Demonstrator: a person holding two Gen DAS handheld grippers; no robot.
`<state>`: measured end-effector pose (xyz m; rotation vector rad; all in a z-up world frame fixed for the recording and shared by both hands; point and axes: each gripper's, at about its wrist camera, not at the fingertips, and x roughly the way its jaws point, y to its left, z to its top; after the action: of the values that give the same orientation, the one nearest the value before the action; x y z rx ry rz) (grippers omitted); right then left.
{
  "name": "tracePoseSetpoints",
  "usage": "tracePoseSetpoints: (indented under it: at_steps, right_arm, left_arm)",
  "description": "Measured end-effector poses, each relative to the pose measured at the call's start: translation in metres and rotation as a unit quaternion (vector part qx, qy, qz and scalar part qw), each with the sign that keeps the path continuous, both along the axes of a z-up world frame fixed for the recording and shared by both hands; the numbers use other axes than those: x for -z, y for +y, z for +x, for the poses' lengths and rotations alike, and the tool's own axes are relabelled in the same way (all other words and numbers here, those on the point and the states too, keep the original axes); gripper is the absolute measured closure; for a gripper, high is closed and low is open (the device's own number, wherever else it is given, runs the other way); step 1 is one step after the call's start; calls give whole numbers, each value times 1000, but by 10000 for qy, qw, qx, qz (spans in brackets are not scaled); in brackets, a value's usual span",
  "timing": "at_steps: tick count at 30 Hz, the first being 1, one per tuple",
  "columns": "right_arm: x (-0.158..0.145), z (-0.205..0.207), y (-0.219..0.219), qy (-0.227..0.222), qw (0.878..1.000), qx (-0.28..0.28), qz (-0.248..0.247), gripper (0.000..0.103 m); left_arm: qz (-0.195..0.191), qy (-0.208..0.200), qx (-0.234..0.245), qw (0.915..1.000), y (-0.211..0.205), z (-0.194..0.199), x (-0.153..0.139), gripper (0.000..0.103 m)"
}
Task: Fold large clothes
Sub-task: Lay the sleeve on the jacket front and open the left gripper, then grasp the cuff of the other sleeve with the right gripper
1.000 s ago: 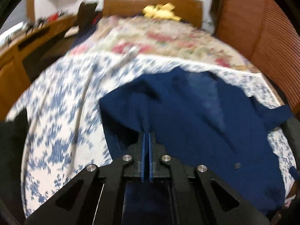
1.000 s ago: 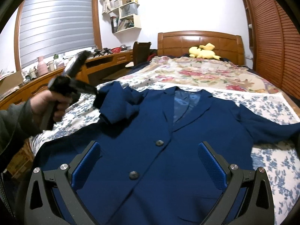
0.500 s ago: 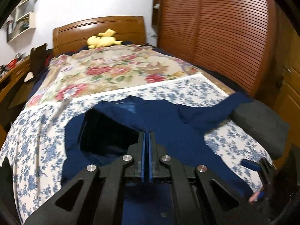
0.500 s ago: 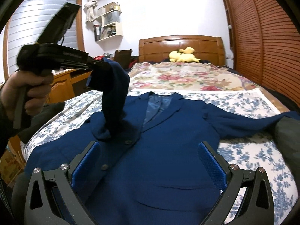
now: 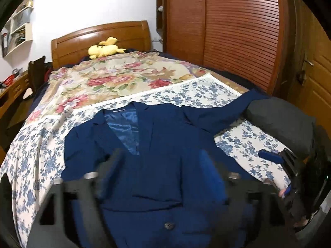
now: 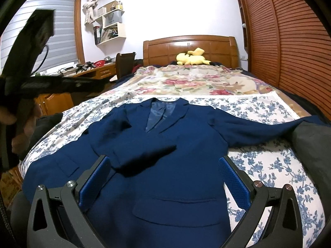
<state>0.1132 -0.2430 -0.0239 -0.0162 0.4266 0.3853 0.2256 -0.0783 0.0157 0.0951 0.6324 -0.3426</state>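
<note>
Right wrist: jacket [image 6: 165, 144] lies beyond the parted right gripper [image 6: 163, 177].

No text, label, brand, number or sign can be read anywhere in either view.
</note>
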Motion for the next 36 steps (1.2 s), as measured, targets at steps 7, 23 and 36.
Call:
tracePoseSetpoints:
  at_steps: [7,23,36]
  right_arm:
    - [2,13,11,122,9998,-148,-68,0]
    - [16,44,31,711,9956,-551,-263,2]
    - [9,52,42,993,9905,-752,-579,46]
  left_arm:
    - [-7,-61,-427,9991,39,-14,43,22]
    - [-90,-241,-1408,9897,126,-26,107,22]
    - [-18,-267,-1197,9924,140,-40,114,22]
